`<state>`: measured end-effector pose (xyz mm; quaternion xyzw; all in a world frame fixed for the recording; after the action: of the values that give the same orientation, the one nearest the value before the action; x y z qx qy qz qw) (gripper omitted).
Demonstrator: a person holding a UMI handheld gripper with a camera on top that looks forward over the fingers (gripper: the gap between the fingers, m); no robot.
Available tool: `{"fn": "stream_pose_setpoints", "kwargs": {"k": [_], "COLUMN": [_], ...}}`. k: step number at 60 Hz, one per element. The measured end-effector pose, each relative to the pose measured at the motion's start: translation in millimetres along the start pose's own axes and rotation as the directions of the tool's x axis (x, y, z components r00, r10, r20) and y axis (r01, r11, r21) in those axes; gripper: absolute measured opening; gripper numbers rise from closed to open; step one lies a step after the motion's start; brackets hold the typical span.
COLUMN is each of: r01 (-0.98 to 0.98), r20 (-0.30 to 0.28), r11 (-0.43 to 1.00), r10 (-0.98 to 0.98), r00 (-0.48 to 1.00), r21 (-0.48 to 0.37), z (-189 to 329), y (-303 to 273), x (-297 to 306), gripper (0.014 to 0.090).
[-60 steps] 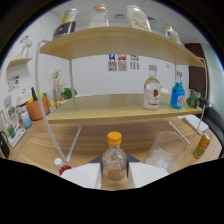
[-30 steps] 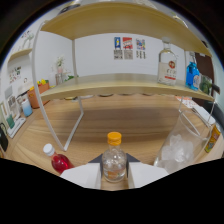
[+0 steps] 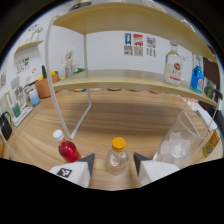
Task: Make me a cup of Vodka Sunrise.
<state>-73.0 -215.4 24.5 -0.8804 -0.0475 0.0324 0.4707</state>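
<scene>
The gripper (image 3: 117,169) is clamping one clear orange-capped bottle (image 3: 118,156) between both fingers. One red-liquid bottle (image 3: 67,148) is lying beside it; one ice-filled glass (image 3: 176,144) is standing opposite.

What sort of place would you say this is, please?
Probably a home drinks corner or demo bar set up on a wooden table: a white-framed shelf carries a clear spirit bottle, and a glass with ice stands beside the orange-capped bottle between the gripper's fingers.
</scene>
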Motion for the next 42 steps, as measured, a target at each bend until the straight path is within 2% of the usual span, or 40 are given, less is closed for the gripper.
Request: {"fn": "stream_pose_setpoints", "kwargs": {"k": [1, 4, 15, 22, 29, 42], "r01": [0.004, 0.011, 0.014, 0.012, 0.011, -0.005], "r20": [0.005, 0.022, 0.039, -0.011, -0.028, -0.066], "r11": [1.000, 1.000, 0.994, 0.989, 0.984, 0.987], "r10": [-0.004, -0.011, -0.018, -0.010, -0.006, 0.016], "r00": [1.000, 1.000, 0.999, 1.000, 1.000, 0.998], "r21": [0.000, 0.007, 0.104, 0.145, 0.177, 0.161], "z": [-4, -17, -85, -128, -167, -202], "y": [-1, -7, -59, -81, -85, -61], "x": [-2, -6, -1, 21, 41, 91], "gripper": [0.0783, 0.0869, 0.0864, 0.0863, 0.0862, 0.0864]}}
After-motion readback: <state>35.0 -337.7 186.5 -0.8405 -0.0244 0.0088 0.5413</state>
